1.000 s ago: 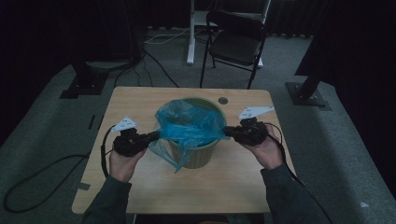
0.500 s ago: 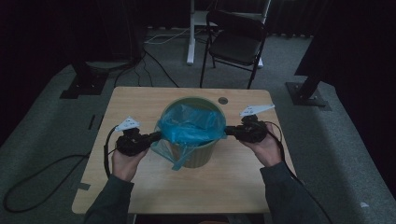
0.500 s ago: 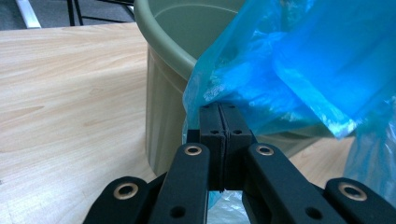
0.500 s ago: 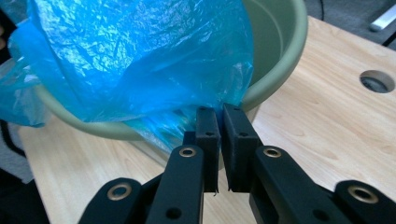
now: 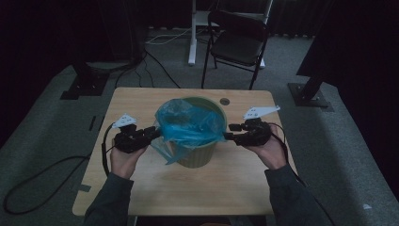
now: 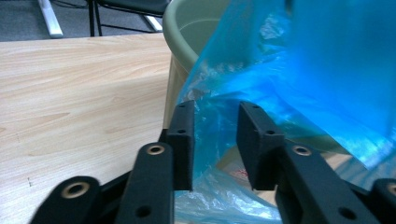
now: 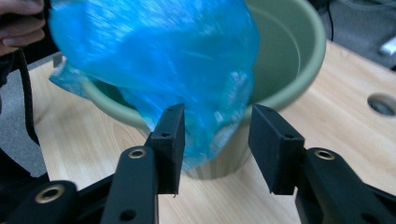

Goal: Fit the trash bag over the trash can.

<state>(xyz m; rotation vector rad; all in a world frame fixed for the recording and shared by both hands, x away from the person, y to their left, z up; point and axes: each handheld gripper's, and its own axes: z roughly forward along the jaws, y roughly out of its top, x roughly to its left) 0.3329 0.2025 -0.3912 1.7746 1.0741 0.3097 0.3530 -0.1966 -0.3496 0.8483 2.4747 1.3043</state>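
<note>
A pale green bin [image 5: 200,157] stands mid-table with a blue plastic bag [image 5: 188,125] draped in it and over its rim; one corner hangs down its left side. My left gripper [image 5: 153,132] is at the bin's left rim. In the left gripper view the bag [image 6: 327,70] passes loosely between its jaws [image 6: 215,144], which have just been opening and do not press it, beside the bin [image 6: 180,37]. My right gripper [image 5: 230,137] is at the right rim. In its own view its jaws [image 7: 217,144] have just been opening too, with the bag's [image 7: 154,60] edge hanging free between them before the bin [image 7: 299,51].
The wooden table [image 5: 141,99] has a round hole [image 5: 224,101] behind the bin. A black folding chair [image 5: 237,44] stands beyond the far edge. Stand bases [image 5: 84,84] and cables lie on the grey floor. The other hand [image 7: 21,28] shows past the bag.
The bag, held stretched above the bin a second ago, has come down and now sits slack over the rim. Both hands have stayed at the bin's sides.
</note>
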